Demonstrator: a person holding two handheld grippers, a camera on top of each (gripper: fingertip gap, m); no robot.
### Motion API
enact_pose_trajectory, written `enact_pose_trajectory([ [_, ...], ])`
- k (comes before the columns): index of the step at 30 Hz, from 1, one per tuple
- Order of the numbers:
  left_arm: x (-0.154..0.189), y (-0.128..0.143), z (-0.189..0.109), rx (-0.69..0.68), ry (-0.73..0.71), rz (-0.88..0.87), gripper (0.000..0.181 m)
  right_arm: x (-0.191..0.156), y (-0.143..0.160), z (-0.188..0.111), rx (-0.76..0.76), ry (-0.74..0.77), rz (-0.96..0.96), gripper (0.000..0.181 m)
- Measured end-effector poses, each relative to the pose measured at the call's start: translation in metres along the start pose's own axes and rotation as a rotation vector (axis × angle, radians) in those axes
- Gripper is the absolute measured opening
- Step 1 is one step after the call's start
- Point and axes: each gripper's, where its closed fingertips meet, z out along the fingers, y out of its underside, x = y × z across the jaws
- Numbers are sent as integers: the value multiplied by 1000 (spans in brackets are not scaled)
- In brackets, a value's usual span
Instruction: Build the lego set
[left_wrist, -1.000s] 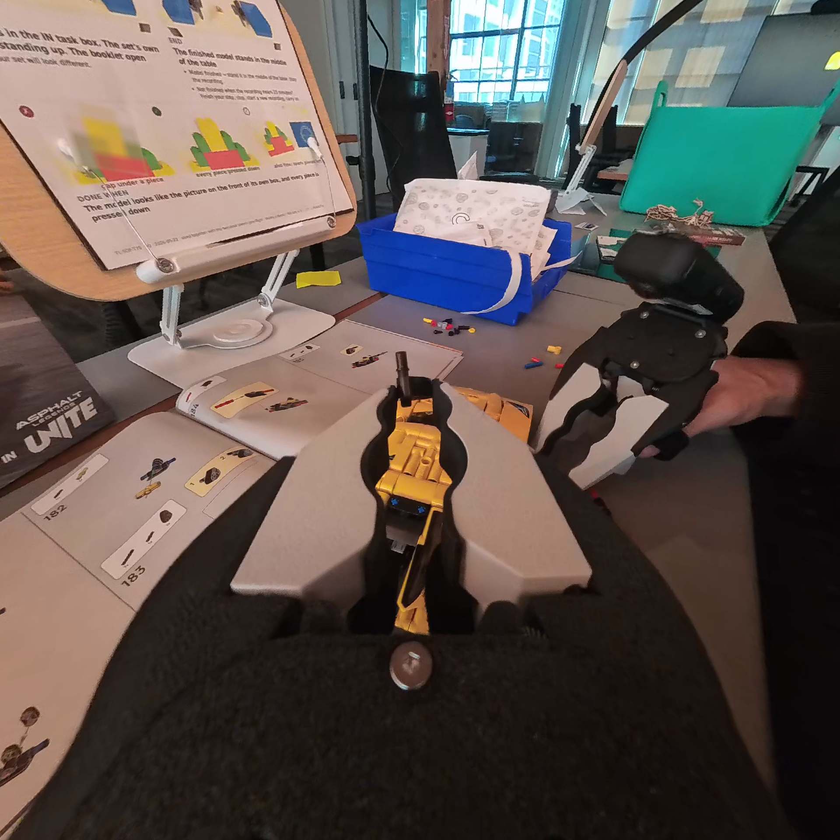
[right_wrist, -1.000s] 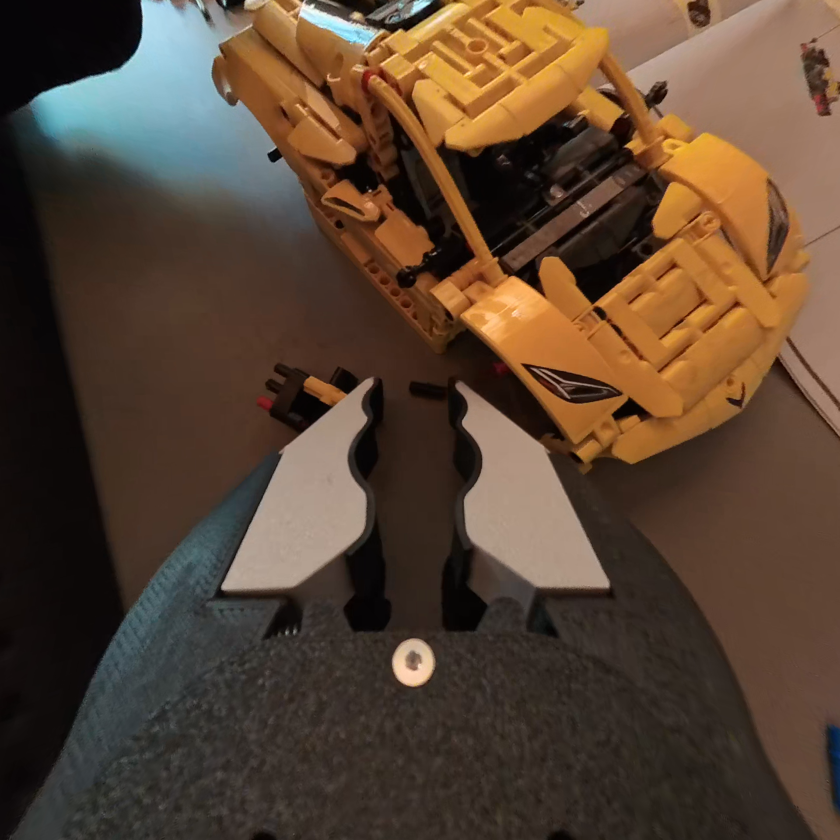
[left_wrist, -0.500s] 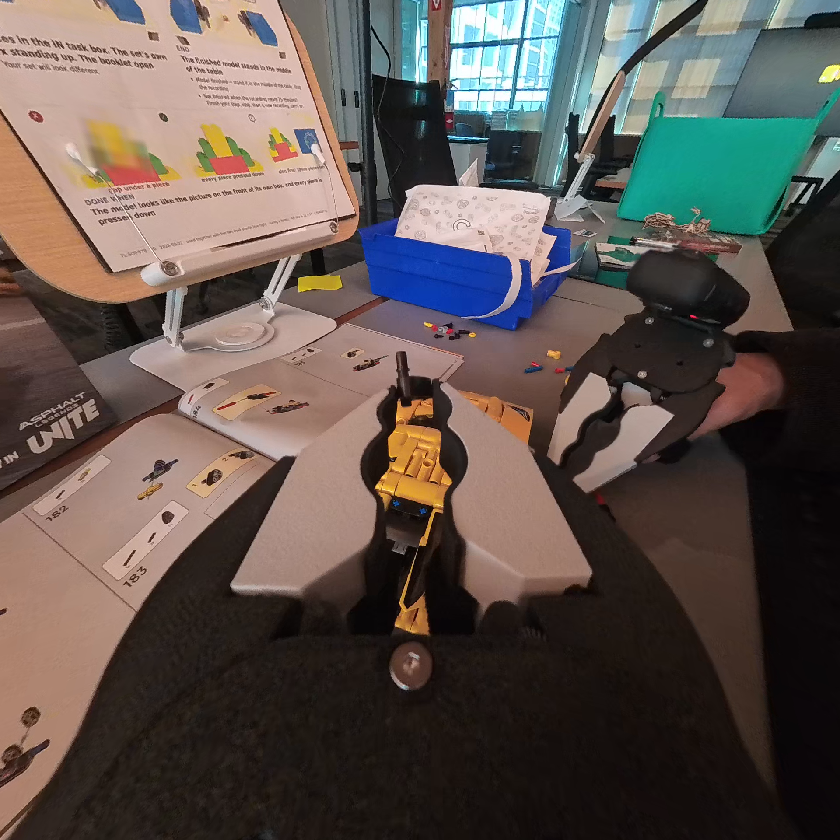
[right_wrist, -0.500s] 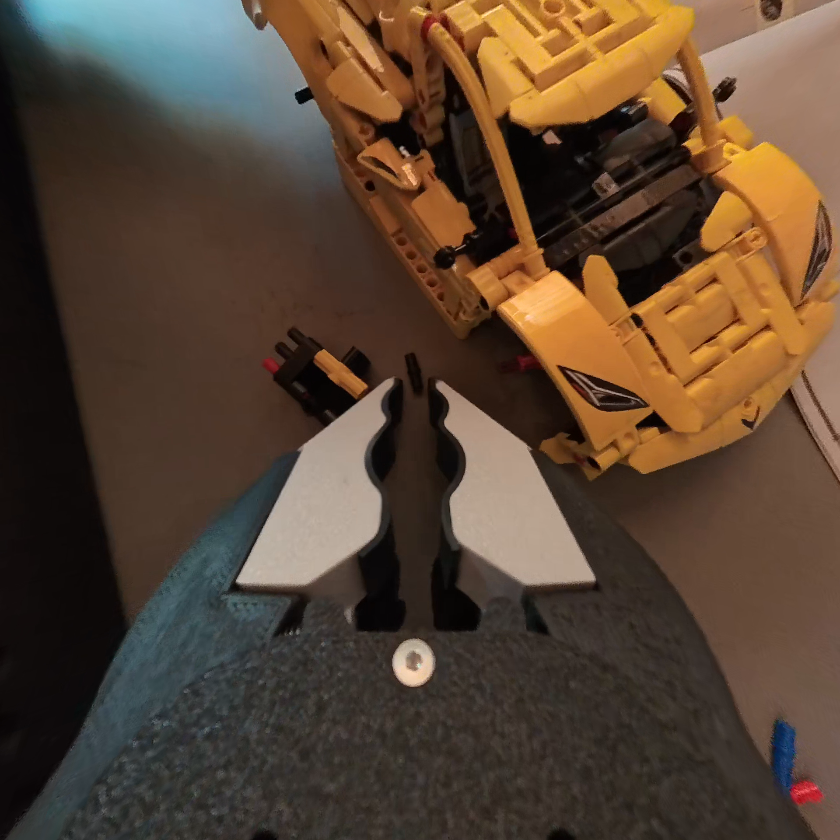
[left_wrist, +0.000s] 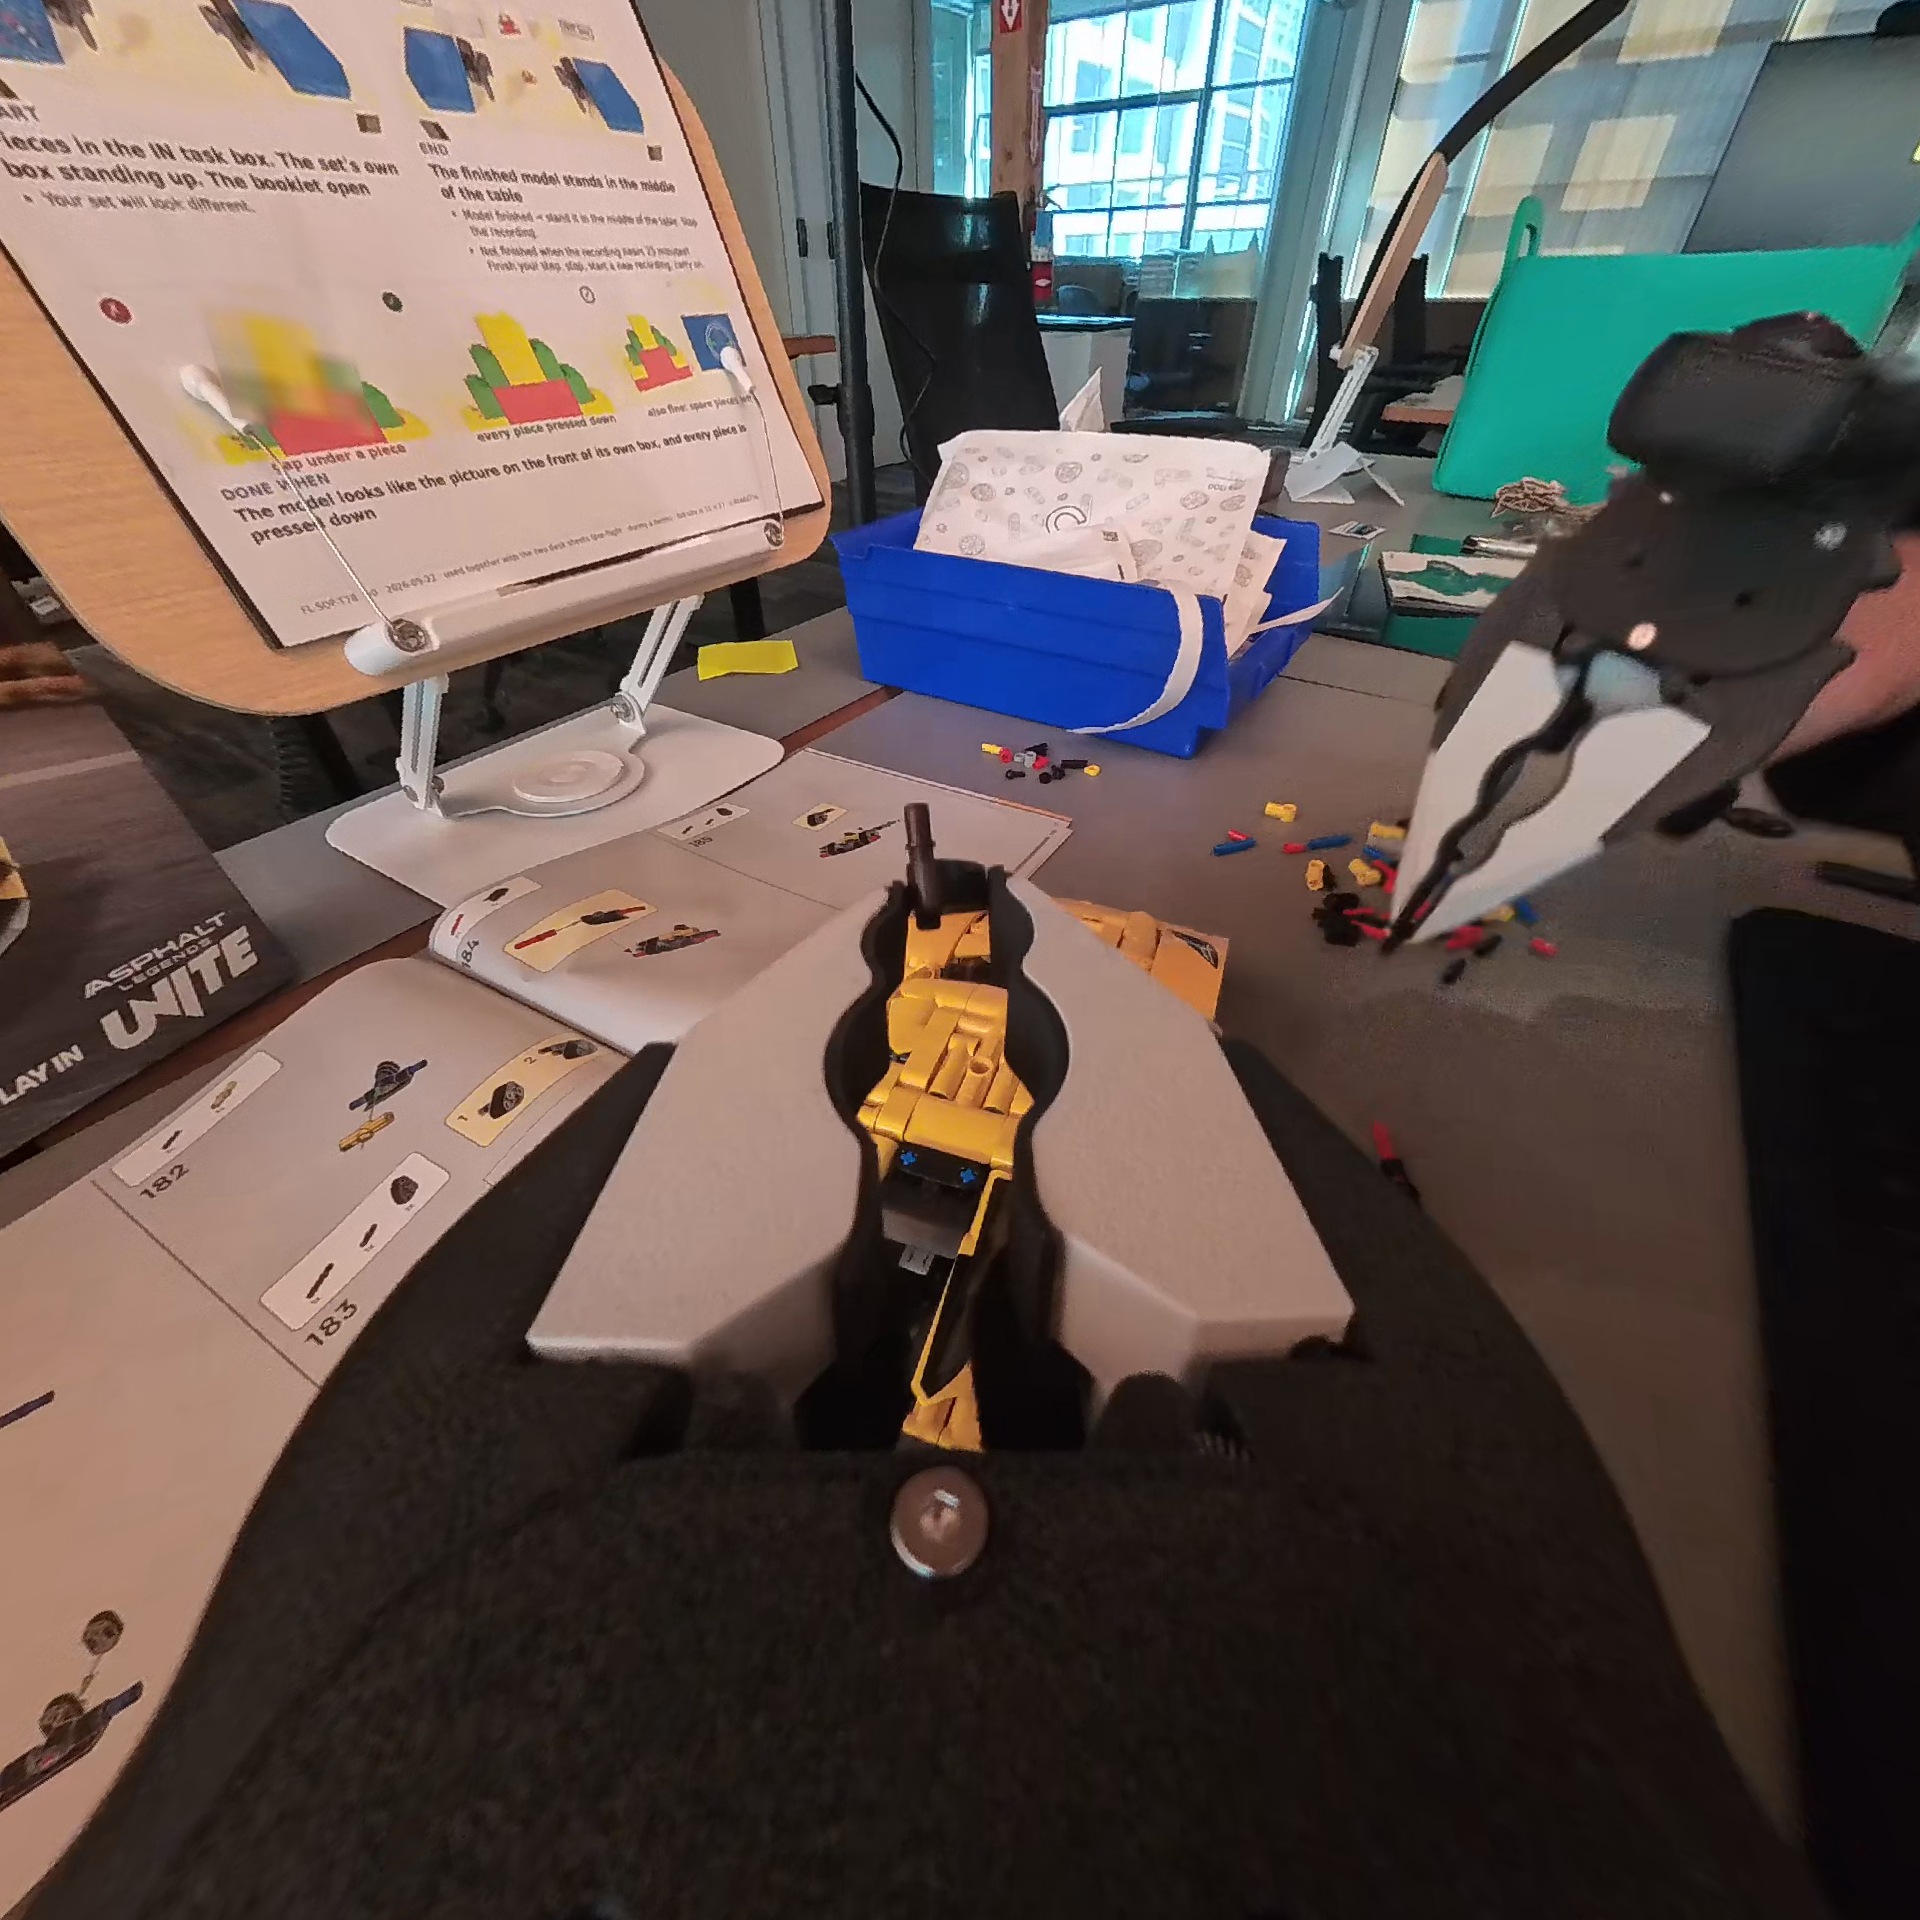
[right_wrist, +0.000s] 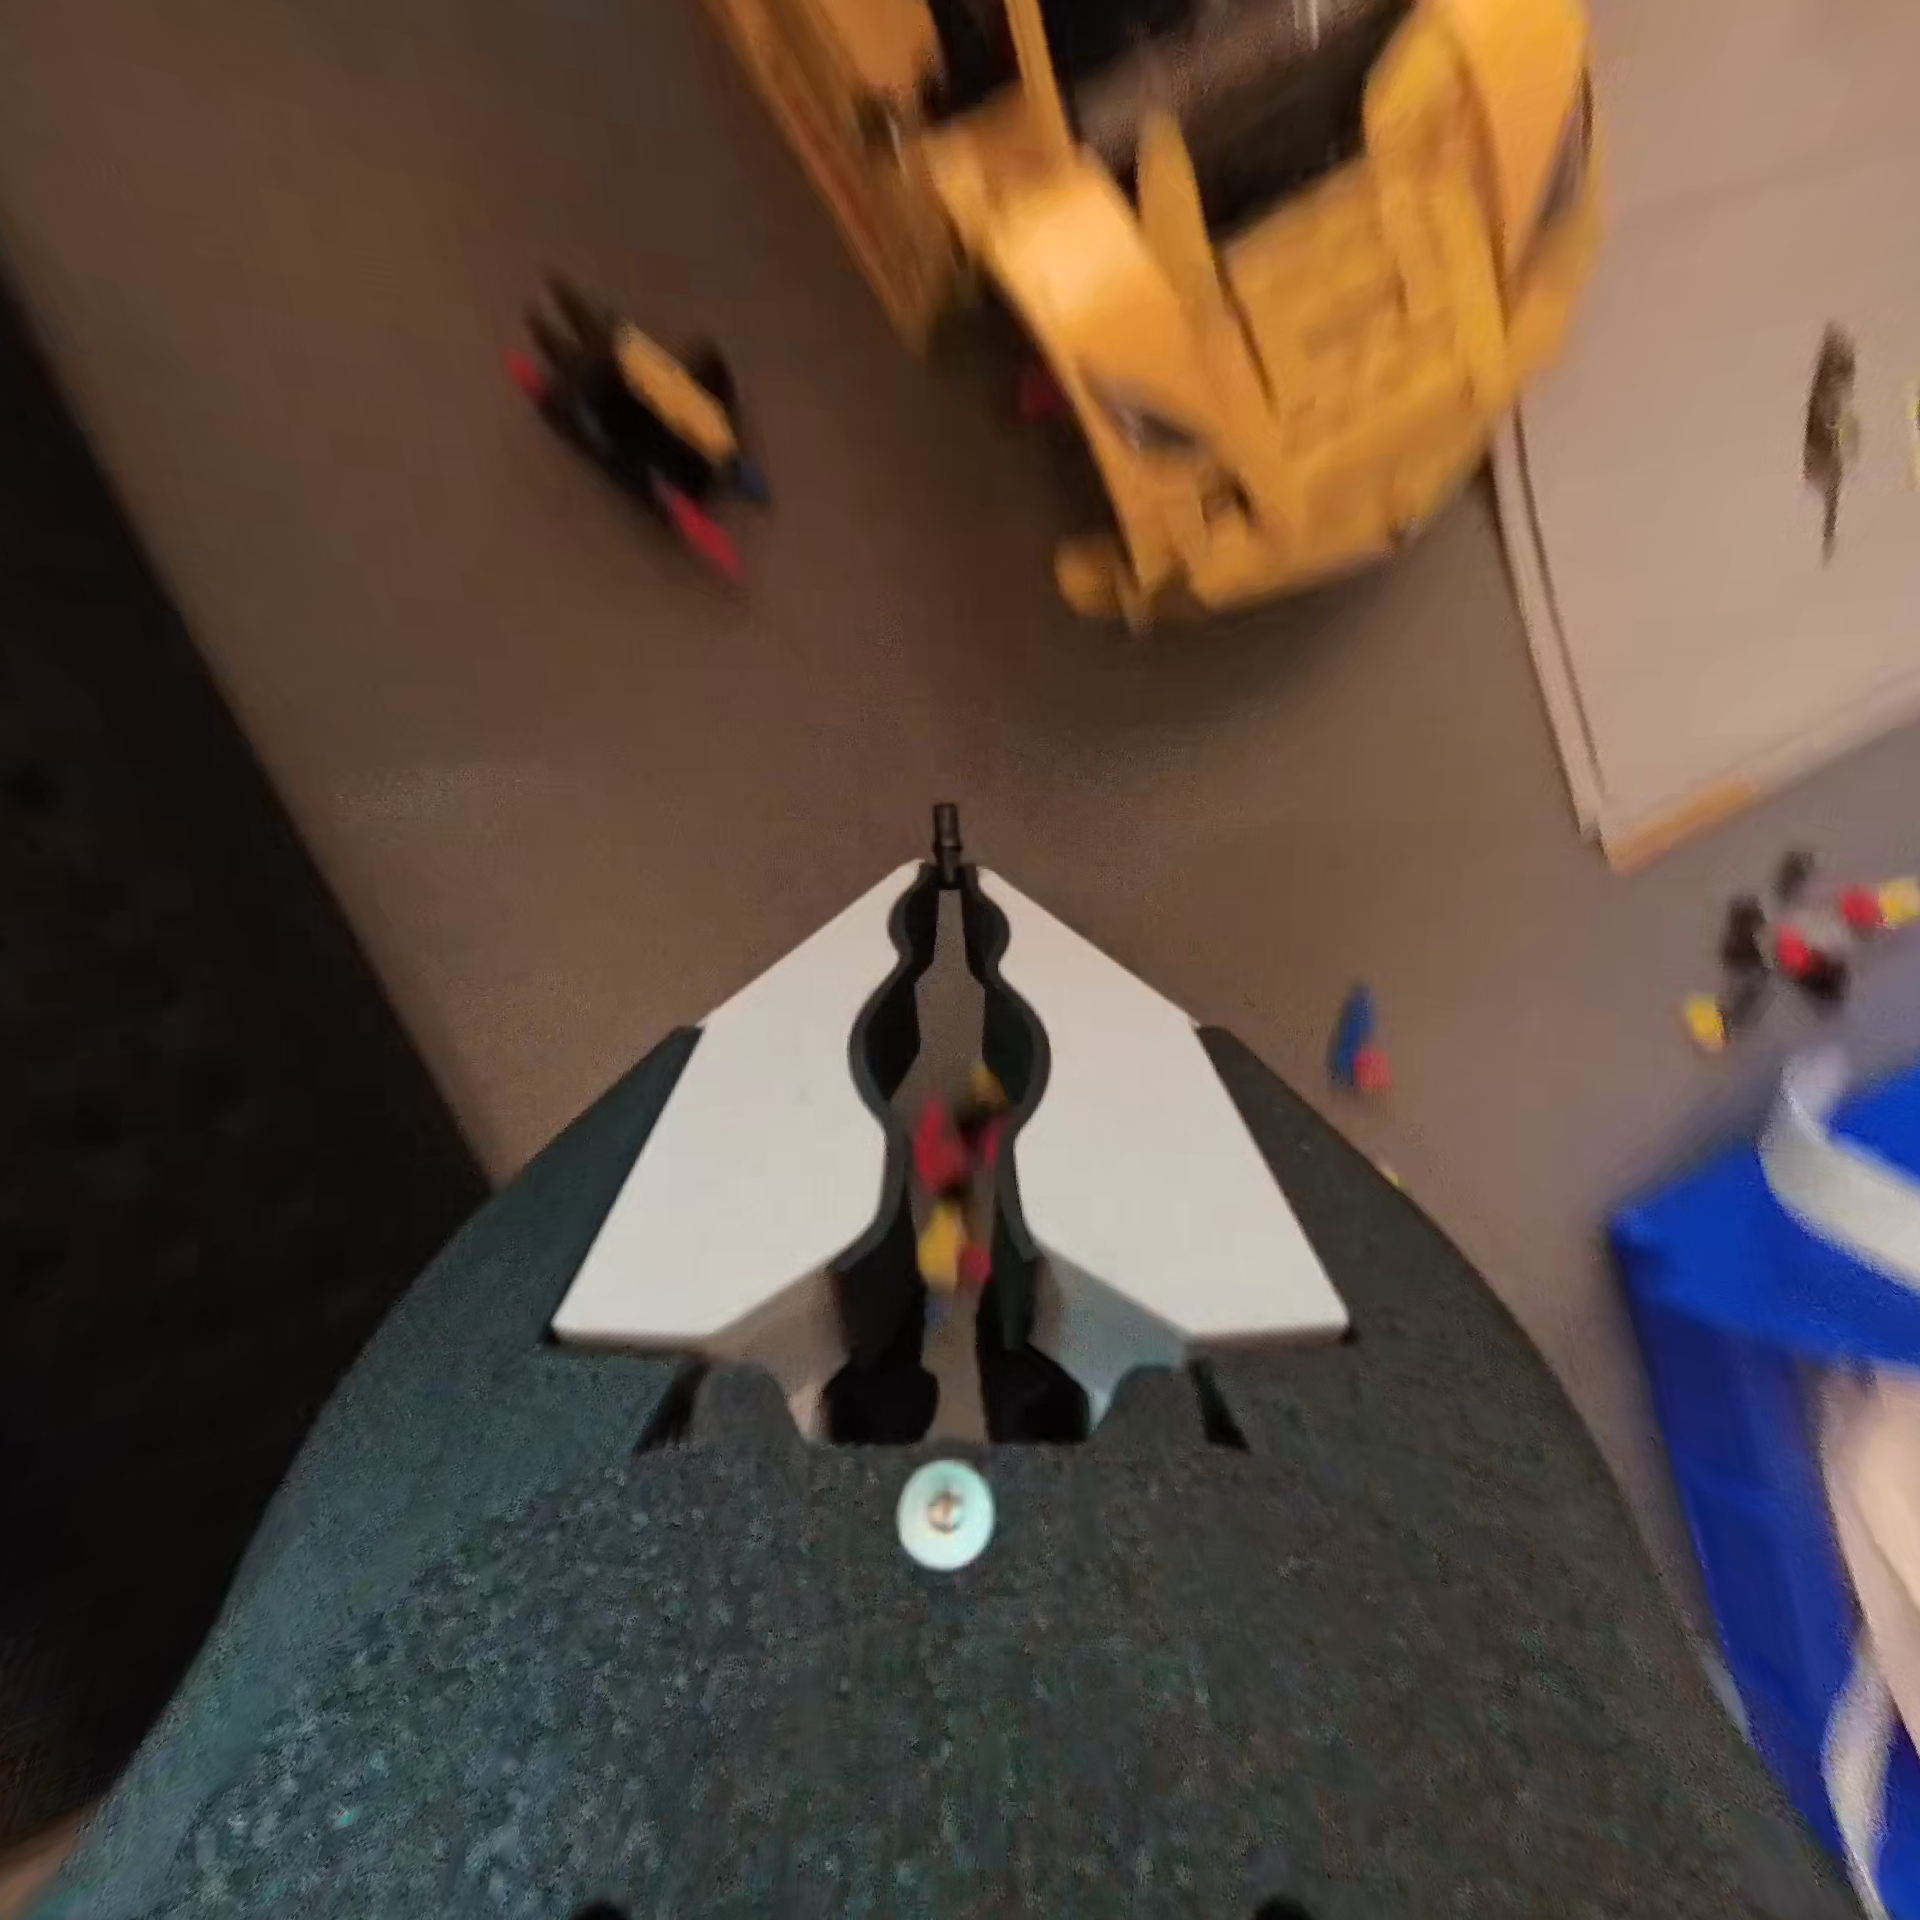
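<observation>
Since the earlier frame my right gripper (right_wrist: 945, 883) has closed on the small black pin (right_wrist: 944, 831) that lay on the grey table (right_wrist: 520, 675) and carried it away from the car; its view now smears with motion. Pin sits pinched at the very fingertips, only its end poking out at 12 o'clock.

Left gripper (left_wrist: 940, 904) is clenched on a yellow-and-black lego sub-assembly (left_wrist: 940, 1081), with a black peg (left_wrist: 918, 847) standing up past the tips. Left view shows the right gripper at 2 o'clock, tips down over the loose pile of small pieces (left_wrist: 1382, 904).

Yellow lego car (right_wrist: 1226, 312) sits on the table at 12–1 o'clock in the right view, blurred. Small black-yellow-red cluster (right_wrist: 634, 426) lies at 11 o'clock. Blue bin (left_wrist: 1039, 644) and instruction booklet (left_wrist: 623, 935) are beyond.

Risks, my judgement:
- Pin grip is shallow; fast travel or a nudge could twist it out, and it would vanish among the loose pieces.
- Tips close to the pile may scatter parts.
- Sub-assembly held along its length could flex or shed a piece if I press the pin in off-axis.
</observation>
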Motion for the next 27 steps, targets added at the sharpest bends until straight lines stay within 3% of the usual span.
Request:
enact_pose_trajectory([
  [7, 3, -1, 1, 0, -4, 21, 14, 43, 198, -87, -715, 20, 219, 3],
  [12, 3, 3, 4, -15, -8, 35, 15, 19, 277, -116, -1107, -138, 433, 3],
  [16, 3, 5, 4, -25, -13, 44, 15, 6, 303, -115, -1230, -177, 435, 3],
  [27, 7, 8, 7, -46, -7, 68, 15, 3, 309, -110, -1208, -168, 433, 3],
])
